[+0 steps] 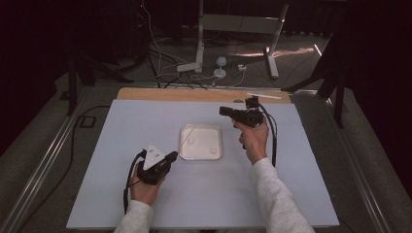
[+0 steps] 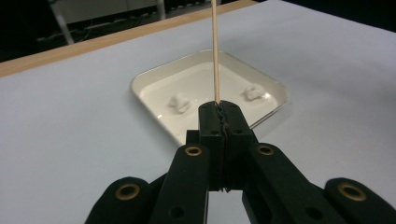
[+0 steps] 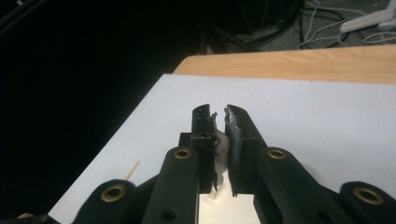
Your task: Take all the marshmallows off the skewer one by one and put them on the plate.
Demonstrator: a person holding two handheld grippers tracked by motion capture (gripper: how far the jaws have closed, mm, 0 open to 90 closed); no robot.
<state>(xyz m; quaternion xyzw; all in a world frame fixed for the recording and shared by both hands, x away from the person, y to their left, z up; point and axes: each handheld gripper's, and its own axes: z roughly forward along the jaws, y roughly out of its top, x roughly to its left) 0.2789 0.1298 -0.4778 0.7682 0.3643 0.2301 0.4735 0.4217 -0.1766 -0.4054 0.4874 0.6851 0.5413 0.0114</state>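
Observation:
My left gripper (image 2: 219, 108) is shut on a thin wooden skewer (image 2: 215, 46) that stands up out of its tips. Just beyond it lies a white square tray (image 2: 163, 68) with two small white lumps, one on the left (image 2: 180, 101) and one on the right (image 2: 254, 92). In the high view the left gripper (image 1: 173, 156) rests on the table beside the tray (image 1: 201, 145). My right gripper (image 1: 222, 110) is held above the table behind the tray's right corner. Its jaws (image 3: 219, 113) are pressed on a small white lump (image 3: 221, 142).
The grey table top (image 1: 121, 145) has a wooden strip (image 1: 170, 94) along its far edge, and a white stick (image 1: 265, 95) lies there. A thin wooden stick (image 3: 133, 170) lies on the table near the edge. Cables and a stand base (image 1: 204, 63) lie on the floor beyond.

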